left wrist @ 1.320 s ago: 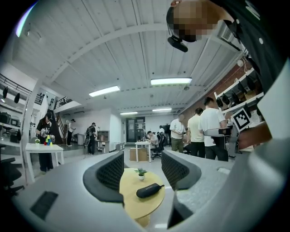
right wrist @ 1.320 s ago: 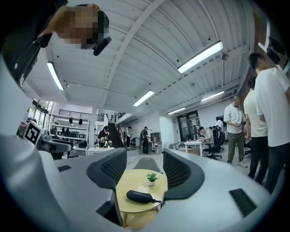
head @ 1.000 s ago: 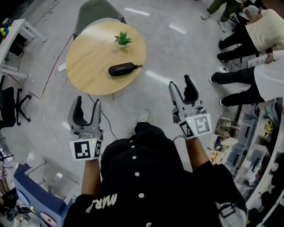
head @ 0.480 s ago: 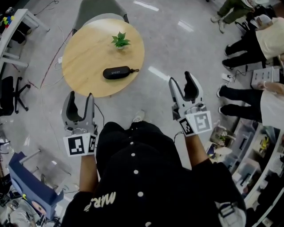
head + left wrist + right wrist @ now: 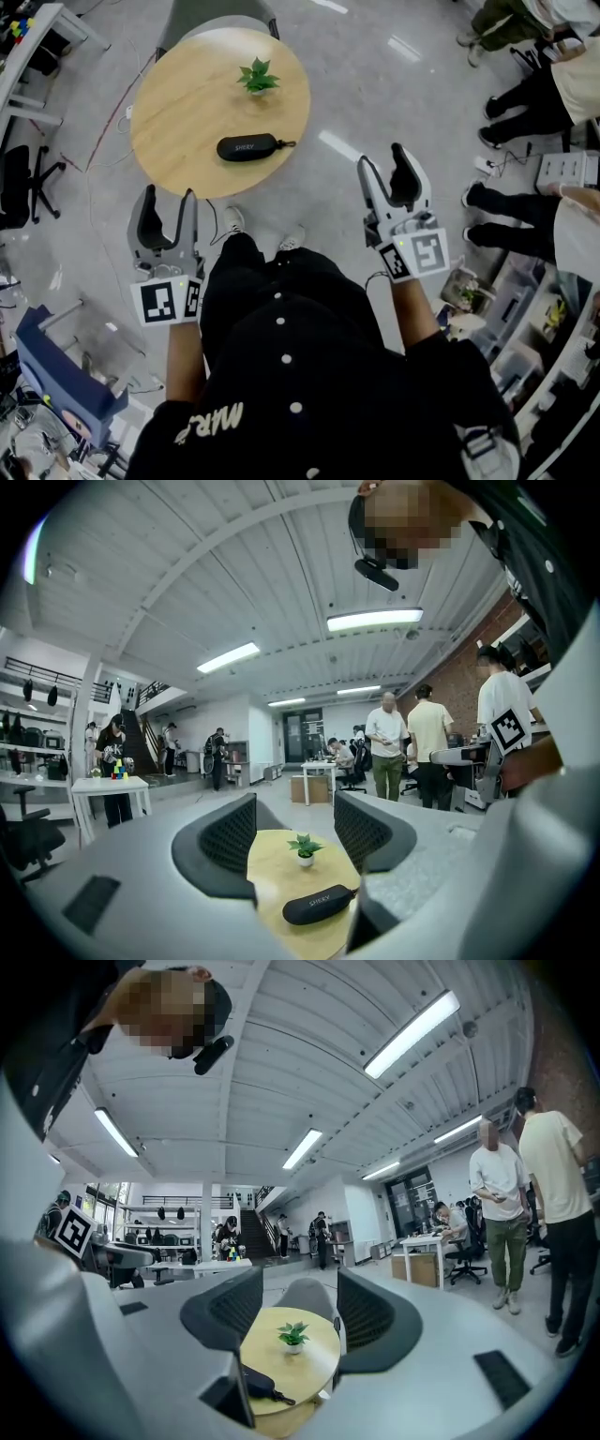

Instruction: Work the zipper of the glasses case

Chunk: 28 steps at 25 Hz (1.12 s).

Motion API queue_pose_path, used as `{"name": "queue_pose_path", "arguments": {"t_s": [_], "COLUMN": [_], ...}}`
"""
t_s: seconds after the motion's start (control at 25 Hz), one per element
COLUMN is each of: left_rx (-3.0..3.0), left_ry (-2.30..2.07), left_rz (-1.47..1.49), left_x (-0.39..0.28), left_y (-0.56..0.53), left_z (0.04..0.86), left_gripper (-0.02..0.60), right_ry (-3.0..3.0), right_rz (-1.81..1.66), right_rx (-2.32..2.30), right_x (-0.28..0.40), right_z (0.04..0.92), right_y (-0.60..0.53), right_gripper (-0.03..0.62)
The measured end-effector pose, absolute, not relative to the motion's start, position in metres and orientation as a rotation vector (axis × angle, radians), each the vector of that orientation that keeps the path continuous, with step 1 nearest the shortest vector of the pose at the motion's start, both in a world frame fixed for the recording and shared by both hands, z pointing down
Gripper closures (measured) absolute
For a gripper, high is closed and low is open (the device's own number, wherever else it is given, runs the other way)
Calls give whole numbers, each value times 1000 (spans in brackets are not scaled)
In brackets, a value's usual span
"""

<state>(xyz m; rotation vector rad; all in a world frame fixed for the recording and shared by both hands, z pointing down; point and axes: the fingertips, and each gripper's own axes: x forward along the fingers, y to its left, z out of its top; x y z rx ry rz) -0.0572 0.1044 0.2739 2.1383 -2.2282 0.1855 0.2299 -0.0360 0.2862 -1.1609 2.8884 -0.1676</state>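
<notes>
We hold two grippers, both short of the table.

- Left gripper point(image 5: 167, 214): jaws wide apart, nothing between them.
- Right gripper point(image 5: 383, 178): jaws wide apart, also empty.
- Case point(image 5: 248, 147): black, lying flat near the middle of the round wooden table point(image 5: 169, 141), well apart from both grippers.
- Plant point(image 5: 258, 77): small, potted, beyond the case.

An open-plan office: polished grey floor point(image 5: 356, 103), white beamed ceiling point(image 5: 234, 574) with strip lights point(image 5: 374, 620), a brick wall point(image 5: 461, 682), white desks point(image 5: 105, 783), wheeled office chairs point(image 5: 21, 192), a staircase point(image 5: 250, 1226), and people point(image 5: 431, 747) standing near workstations.
</notes>
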Motion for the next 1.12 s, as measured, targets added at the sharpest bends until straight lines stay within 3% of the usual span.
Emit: {"name": "queue_pose_path", "arguments": {"t_s": [0.68,1.12], "left_rx": [2284,2416], "left_ry": [-2118,-2015], "left_rz": [160,135], "left_x": [-83,-138], "left_y": [63,32], "left_z": [274,265], "left_gripper": [339,339], "right_ry": [2871,2818], "right_rz": [-121,-64], "right_rx": [-1250,-1333], "right_x": [196,138], "right_z": [278,263], "right_y": [-48,-63], "right_gripper": [359,361]}}
